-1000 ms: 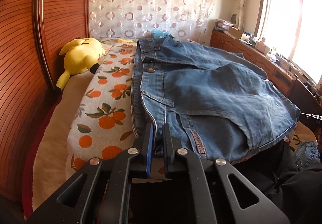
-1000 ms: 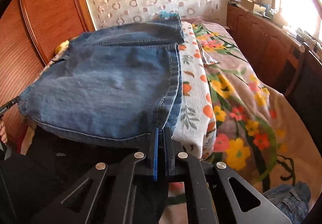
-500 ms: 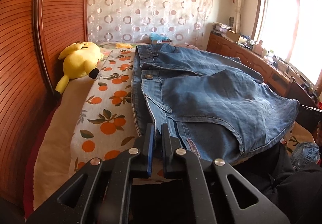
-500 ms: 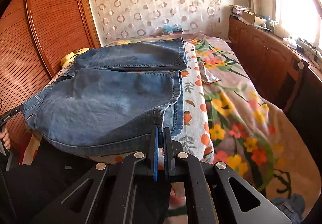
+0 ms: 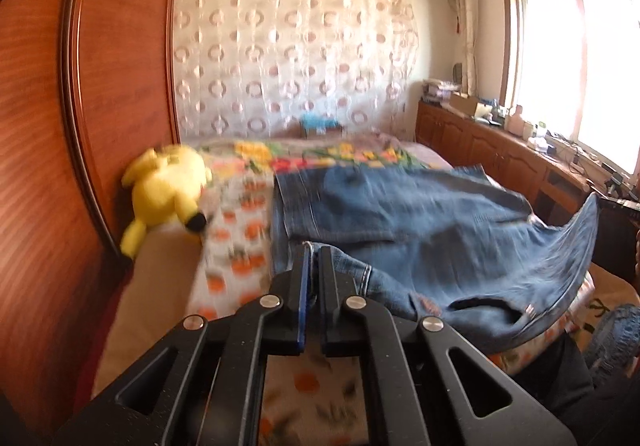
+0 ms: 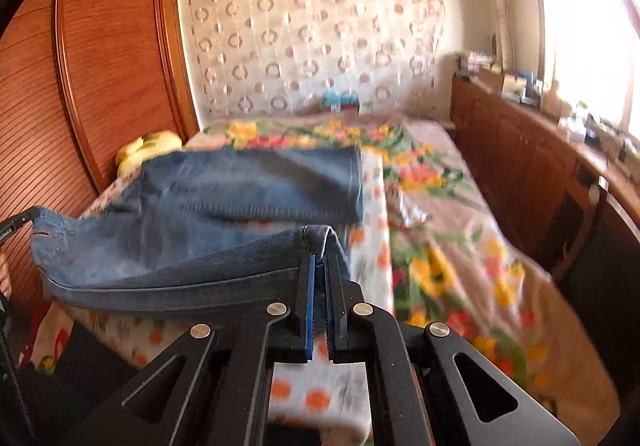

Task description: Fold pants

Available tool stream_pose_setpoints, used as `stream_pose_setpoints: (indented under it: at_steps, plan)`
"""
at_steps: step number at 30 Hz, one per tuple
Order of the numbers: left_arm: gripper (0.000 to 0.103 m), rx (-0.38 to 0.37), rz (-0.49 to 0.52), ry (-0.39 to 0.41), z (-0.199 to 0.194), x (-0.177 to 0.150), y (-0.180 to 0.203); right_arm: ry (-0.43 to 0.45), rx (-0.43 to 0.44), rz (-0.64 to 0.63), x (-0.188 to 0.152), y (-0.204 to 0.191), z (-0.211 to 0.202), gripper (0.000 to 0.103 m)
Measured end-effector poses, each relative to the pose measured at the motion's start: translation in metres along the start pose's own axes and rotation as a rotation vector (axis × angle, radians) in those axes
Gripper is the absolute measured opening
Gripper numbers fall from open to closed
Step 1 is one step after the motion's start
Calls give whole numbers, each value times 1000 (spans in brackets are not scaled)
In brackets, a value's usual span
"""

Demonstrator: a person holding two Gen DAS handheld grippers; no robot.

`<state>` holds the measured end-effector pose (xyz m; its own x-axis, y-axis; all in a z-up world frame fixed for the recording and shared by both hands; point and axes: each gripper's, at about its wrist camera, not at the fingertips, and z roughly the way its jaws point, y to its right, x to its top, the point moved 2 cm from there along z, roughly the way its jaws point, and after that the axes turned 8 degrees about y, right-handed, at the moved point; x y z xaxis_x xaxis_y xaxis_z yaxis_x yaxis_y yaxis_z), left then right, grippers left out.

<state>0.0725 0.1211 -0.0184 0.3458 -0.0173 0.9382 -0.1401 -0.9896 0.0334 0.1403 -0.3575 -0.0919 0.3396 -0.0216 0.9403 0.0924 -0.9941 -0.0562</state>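
Blue denim pants (image 5: 420,221) lie across the bed, the far part flat and the near part lifted. My left gripper (image 5: 314,252) is shut on the near left corner of the pants. My right gripper (image 6: 319,252) is shut on the near right corner of the pants (image 6: 224,205). The near edge hangs taut between the two grippers above the bed's front edge. Both views are blurred by motion.
A white sheet with orange prints (image 5: 236,230) and a floral blanket (image 6: 448,230) cover the bed. A yellow plush toy (image 5: 168,189) lies by the wooden wardrobe (image 5: 80,125) on the left. A wooden cabinet (image 6: 540,165) runs under the window at right.
Both grippers have risen and pulled back, lifting the near edge of the pants off the folded stack. The pants now stretch out longer across the bed.
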Motion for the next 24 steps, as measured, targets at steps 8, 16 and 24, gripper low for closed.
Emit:
stream_pose_setpoints:
  at_steps: [8, 16, 24]
  plan:
    - [4, 17, 9, 70, 38, 54, -7, 96, -25, -18, 65, 9, 20, 4]
    - [4, 48, 52, 105, 89, 103, -13, 126, -50, -31, 101, 7, 59, 4]
    - [4, 81, 79, 77, 159, 139, -24, 61, -81, -44, 126, 2, 118, 4]
